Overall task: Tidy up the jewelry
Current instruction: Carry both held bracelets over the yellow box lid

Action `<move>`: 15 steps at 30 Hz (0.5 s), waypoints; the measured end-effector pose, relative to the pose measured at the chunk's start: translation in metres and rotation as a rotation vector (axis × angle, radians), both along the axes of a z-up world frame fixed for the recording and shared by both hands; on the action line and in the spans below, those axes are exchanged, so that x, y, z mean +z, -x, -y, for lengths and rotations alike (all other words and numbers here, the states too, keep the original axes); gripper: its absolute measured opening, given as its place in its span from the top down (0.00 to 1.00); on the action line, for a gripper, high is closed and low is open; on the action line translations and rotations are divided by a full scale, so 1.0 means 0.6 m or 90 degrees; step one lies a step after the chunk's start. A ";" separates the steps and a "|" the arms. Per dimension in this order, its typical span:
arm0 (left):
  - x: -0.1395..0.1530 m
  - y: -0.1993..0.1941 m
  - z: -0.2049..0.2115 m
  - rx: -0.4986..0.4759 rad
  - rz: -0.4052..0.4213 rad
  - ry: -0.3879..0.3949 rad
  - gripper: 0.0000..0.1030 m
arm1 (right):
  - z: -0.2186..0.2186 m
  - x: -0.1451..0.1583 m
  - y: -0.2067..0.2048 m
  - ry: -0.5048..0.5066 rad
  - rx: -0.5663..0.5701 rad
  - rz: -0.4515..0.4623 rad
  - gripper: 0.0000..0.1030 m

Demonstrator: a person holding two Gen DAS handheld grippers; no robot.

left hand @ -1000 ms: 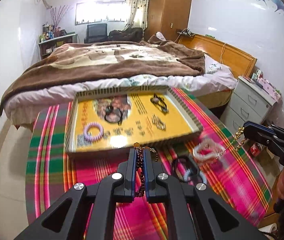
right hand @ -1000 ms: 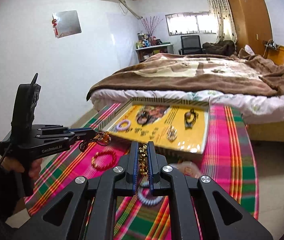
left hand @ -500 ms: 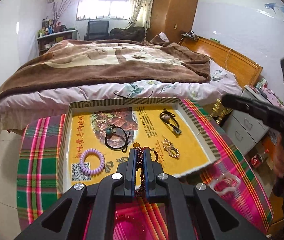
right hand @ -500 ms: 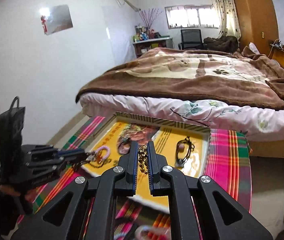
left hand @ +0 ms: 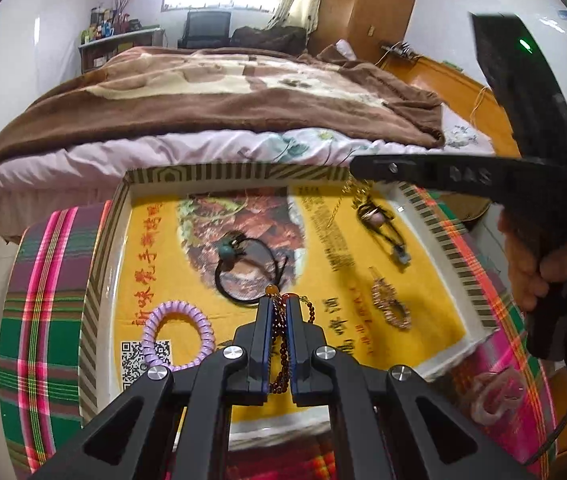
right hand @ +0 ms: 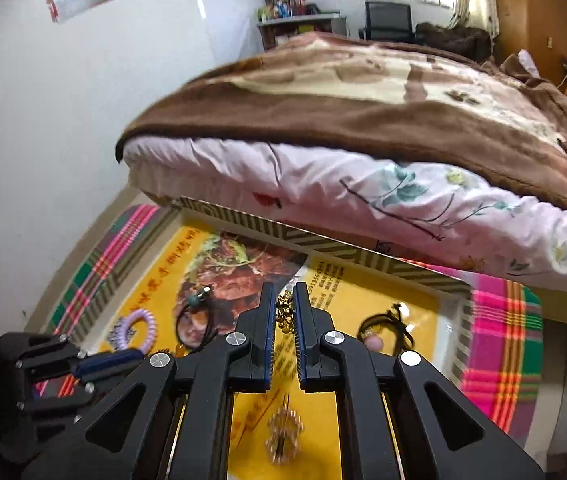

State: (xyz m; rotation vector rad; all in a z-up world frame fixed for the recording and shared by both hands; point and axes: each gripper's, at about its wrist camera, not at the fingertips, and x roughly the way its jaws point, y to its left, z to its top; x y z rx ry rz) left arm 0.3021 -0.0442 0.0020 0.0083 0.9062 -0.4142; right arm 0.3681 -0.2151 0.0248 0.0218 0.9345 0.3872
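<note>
- The dark red bead bracelet [left hand: 279, 344] is pinched between the closed fingers of the left gripper [left hand: 279, 312], hanging over the near half of the yellow tray [left hand: 435, 288].
- The gold bead chain [right hand: 284, 314] is clamped in the right gripper [right hand: 284, 312], over the tray's far middle.
- Already lying in the tray: a purple coil band [left hand: 177, 334] at the near left, a black cord bracelet [left hand: 243, 276] in the centre, a black cord necklace [left hand: 383, 232] at the far right and a pale crystal bracelet [left hand: 389, 306] on the near right.
- Outside the tray's near right corner a pink-white bracelet [left hand: 495, 396] waits on the plaid cloth [left hand: 39, 320].
- To place well, each gripper should probably sink over bare yellow, clear of the neighbours, then open low so the beads settle without tangling.
</note>
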 end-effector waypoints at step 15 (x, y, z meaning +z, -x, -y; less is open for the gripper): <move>-0.040 -0.007 -0.003 -0.001 -0.035 -0.008 0.94 | -0.018 -0.064 -0.035 0.058 0.018 -0.077 0.91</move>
